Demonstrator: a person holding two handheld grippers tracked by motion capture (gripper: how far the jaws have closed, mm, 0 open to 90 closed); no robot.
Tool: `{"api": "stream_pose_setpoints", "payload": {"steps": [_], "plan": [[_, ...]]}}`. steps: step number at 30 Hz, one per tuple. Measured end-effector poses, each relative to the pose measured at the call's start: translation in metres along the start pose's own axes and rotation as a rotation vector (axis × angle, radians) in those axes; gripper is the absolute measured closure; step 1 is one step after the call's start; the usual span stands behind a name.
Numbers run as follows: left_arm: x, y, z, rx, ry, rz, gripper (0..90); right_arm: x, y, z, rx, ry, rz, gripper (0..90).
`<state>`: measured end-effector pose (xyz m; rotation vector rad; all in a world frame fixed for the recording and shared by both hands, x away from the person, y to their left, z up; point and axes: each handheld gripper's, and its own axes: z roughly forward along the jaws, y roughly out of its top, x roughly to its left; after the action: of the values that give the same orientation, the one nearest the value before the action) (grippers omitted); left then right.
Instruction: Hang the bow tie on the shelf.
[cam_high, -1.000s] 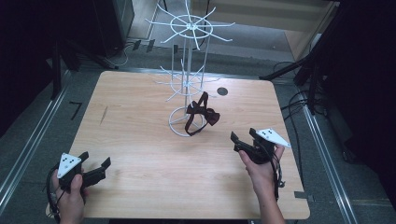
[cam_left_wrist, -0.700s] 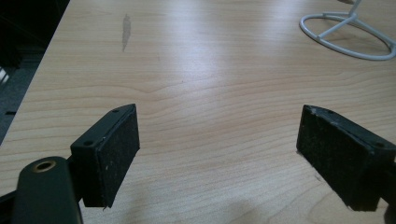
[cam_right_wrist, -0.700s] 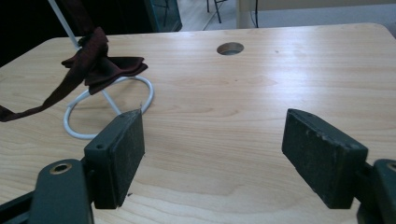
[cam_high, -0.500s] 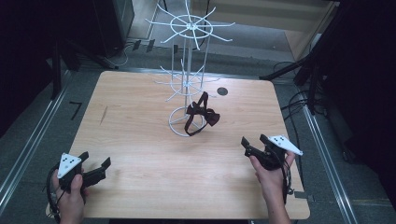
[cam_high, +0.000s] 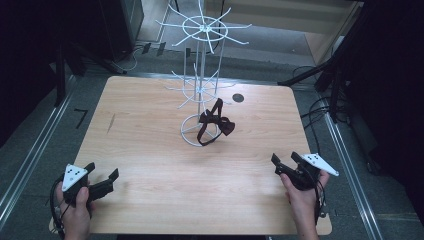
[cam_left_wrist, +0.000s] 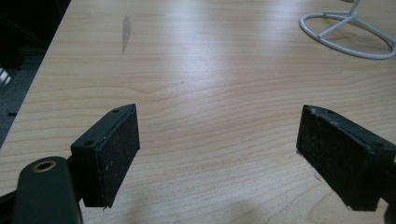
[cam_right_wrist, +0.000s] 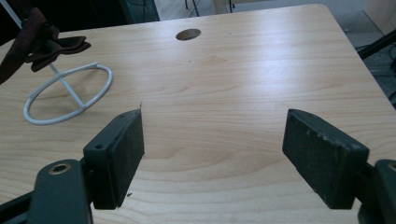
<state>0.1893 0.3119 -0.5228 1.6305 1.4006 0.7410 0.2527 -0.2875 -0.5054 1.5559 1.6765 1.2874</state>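
Right gripper (cam_high: 290, 165) has pulled back toward the person's edge of the table (cam_high: 150, 150) over the last second — it sat nearer the stand before, now it's low at the near right corner. Left gripper (cam_high: 102, 181) hasn't shifted; same spot at the near left corner.

Pose: each hand grips its tool from behind, forearms coming in from the bottom edge. The left hand (cam_high: 77, 210) wraps the handle, jaws aimed ahead and to the right across the table. The right hand (cam_high: 300, 197) holds its tool with jaws aimed ahead and slightly left. Both sets of jaws are spread wide, nothing between them — bare wood shows in the gap in both gripper views.

White wire stand (cam_high: 200, 90) is well ahead of both tools, roughly mid-table. A dark bow tie (cam_high: 215, 122) with its strap hangs on a lower arm, down by the ring base (cam_right_wrist: 70, 93). From the right gripper it's ahead and left; from the left gripper, ahead and right.

Hard to read: in the left gripper view the base ring (cam_left_wrist: 348, 35) is cut off at the top right corner. In the right gripper view the bow tie (cam_right_wrist: 51, 44) is clipped at the top left edge. Can't tell whether the tie touches the base ring. Round hole in the table (cam_high: 238, 97) beyond the stand.
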Motion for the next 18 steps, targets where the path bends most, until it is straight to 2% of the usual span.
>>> {"api": "stream_pose_setpoints", "payload": {"steps": [14,18], "plan": [[0.000,0.000,0.000,0.000,0.001,0.002,14.1,-0.029,-0.011,-0.016,0.006,-0.047,0.038,20.4],[0.000,0.000,0.000,0.000,0.002,0.003,14.1,-0.035,-0.014,-0.020,0.008,-0.043,0.044,18.4]]}}
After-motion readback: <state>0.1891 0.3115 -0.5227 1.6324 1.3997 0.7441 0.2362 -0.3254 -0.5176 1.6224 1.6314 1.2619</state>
